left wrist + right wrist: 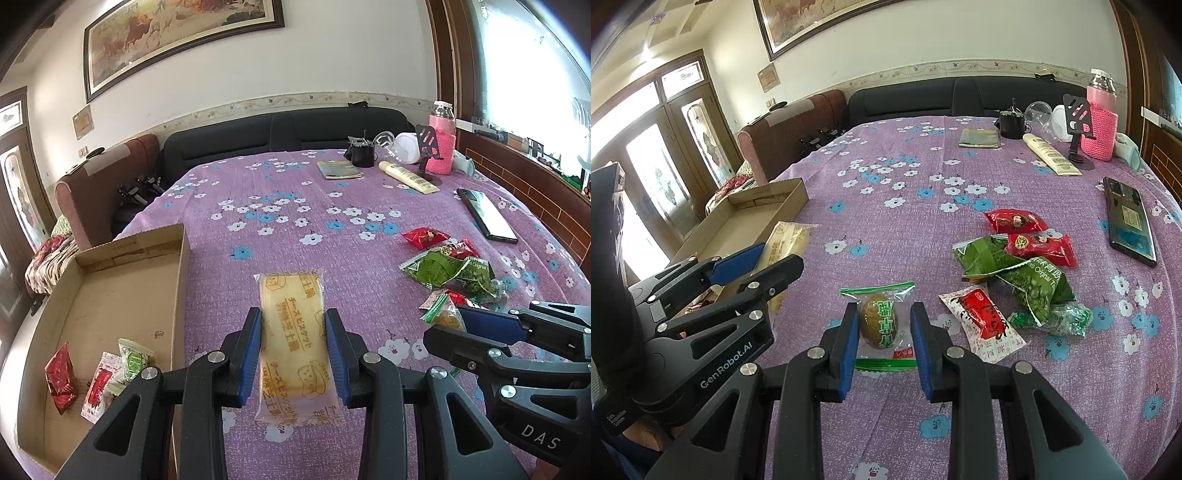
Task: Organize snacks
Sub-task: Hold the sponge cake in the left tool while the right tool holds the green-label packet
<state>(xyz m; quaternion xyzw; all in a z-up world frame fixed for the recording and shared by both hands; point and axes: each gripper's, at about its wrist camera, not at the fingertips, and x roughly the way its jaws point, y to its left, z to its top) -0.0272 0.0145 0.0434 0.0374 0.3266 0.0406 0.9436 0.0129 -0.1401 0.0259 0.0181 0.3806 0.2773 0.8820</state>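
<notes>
Both grippers are down on the purple flowered tablecloth (295,229) at once. The left gripper (293,354) has its blue pads set against the two long sides of a yellow cheese biscuit packet (291,332), which lies flat on the cloth just beside the cardboard box (147,280) — the jaws are drawn in to the packet's width and look to be pinching it. In that box, at its near end, lie three small snacks: a red foil packet (61,376), a red-and-white sachet (98,387) and a green-and-white wrapped sweet (133,360). The right gripper (884,341) straddles a clear, green-edged wrapper with a brownish egg-shaped snack (879,321) inside; its pads press the wrapper's sides, jaws partly closed around it, though I cannot tell how firm the hold is. To its right sits the unsorted heap — a red-and-white sachet (982,317), green pea bags (1027,280) and two red wrapped sweets (1039,247), one (1014,221) a little farther back. A dark phone (1130,221) lies near the table's right edge, and a pink-sleeved bottle (1102,122), a cream tube (1051,153) and a black cup (1012,123) stand at the far end.
</notes>
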